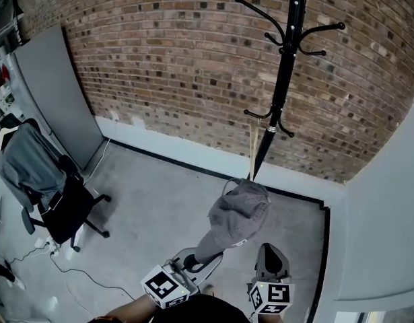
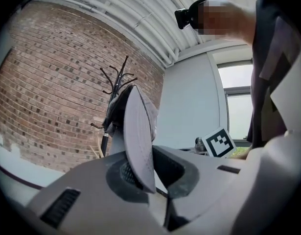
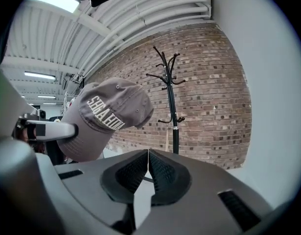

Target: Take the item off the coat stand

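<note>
The grey baseball cap (image 1: 240, 210) is held clear of the black coat stand (image 1: 287, 59), in front of it and above the floor. Its brim is clamped between the jaws of the left gripper (image 1: 198, 260). The right gripper (image 1: 270, 256) is seen closed on nothing, near the cap. The stand is set against a brick wall (image 1: 180, 59).
</note>
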The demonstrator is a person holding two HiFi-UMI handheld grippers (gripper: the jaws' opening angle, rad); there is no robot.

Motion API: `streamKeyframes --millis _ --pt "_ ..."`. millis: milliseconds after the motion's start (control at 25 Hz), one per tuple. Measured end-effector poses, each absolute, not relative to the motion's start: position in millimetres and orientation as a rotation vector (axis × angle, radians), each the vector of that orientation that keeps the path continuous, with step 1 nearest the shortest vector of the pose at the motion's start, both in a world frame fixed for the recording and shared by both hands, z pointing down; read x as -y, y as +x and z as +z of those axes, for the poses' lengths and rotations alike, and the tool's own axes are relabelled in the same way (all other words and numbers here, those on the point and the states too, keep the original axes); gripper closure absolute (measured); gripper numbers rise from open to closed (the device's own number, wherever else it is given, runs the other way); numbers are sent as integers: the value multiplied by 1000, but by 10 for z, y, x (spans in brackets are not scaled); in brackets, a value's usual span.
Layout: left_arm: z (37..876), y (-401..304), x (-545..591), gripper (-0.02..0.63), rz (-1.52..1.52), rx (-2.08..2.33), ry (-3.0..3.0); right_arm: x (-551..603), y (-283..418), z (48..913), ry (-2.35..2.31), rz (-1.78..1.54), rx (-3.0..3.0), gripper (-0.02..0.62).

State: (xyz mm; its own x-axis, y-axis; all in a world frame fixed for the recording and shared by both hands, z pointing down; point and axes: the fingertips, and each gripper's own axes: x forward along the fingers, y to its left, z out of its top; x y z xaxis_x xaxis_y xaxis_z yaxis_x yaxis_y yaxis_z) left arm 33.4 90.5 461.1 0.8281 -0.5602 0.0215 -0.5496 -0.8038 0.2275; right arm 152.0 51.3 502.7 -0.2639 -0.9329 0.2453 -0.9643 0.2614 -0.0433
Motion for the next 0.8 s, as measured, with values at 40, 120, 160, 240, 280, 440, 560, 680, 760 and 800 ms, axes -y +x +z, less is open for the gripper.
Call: streamKeyframes --millis 40,120,160,240,280,440,560,680,760,800 --pt "4657 296 -939 552 -58 871 2777 -543 1478 5061 1779 281 2355 580" --pt "4739 212 -981 552 -38 902 2753 -580 1384 5120 1748 282 2356 580" --pt "4785 172 -994 552 -28 917 2742 -590 1339 5147 1735 282 2357 580" --pt "4894 103 -1027 552 -9 939 2728 -621 1267 5198 1719 283 2360 580" --pt "4954 72 -1048 552 -1 947 2721 -643 1237 5224 1713 283 2362 580" --pt "5109 -37 -1087 552 17 991 2682 -704 1123 5317 1671 296 2373 580" --pt "5136 -54 -1093 554 36 995 2681 -729 1076 5311 1658 289 2385 580" --pt "5135 -46 -1130 554 61 980 2675 -764 1055 5304 1657 280 2384 580" --pt "5144 -23 -1138 554 58 986 2674 -768 1079 5290 1664 271 2379 580" --pt "5144 -7 -1141 554 62 990 2673 -770 1101 5279 1668 268 2377 580"
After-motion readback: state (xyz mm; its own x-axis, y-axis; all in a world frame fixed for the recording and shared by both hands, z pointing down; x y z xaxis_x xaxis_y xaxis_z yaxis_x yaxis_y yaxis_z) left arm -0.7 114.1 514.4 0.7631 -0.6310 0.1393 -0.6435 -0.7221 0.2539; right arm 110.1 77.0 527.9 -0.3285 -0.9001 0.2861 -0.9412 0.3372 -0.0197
